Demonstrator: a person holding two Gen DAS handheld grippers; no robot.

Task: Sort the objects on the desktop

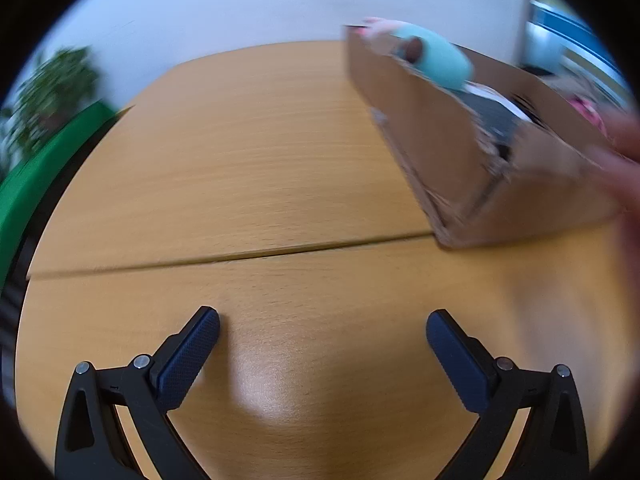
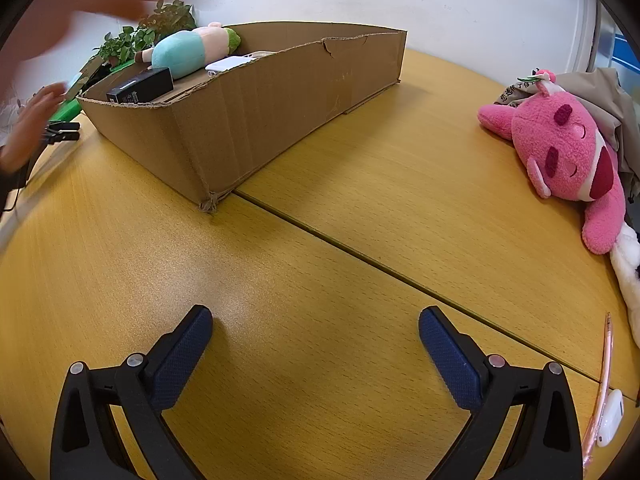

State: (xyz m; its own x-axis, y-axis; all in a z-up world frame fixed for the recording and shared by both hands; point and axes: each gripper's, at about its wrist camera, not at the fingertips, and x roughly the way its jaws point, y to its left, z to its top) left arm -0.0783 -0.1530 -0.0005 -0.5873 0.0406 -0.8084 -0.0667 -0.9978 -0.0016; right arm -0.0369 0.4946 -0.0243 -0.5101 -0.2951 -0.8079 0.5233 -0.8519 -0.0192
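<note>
Jaws spread on both grippers, cardboard box [image 2: 256, 120] well ahead, pink plush [image 2: 568, 156] far right

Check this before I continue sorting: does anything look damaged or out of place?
The cardboard box is worn: its top rim is torn and its near corner is frayed. The pink plush lies slumped at the table edge, outside the box.

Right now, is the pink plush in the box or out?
Out. The pink plush lies on the table, well apart from the cardboard box.

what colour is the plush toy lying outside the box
Pink, with darker red patches; the plush toy shows best in the right wrist view.
</note>
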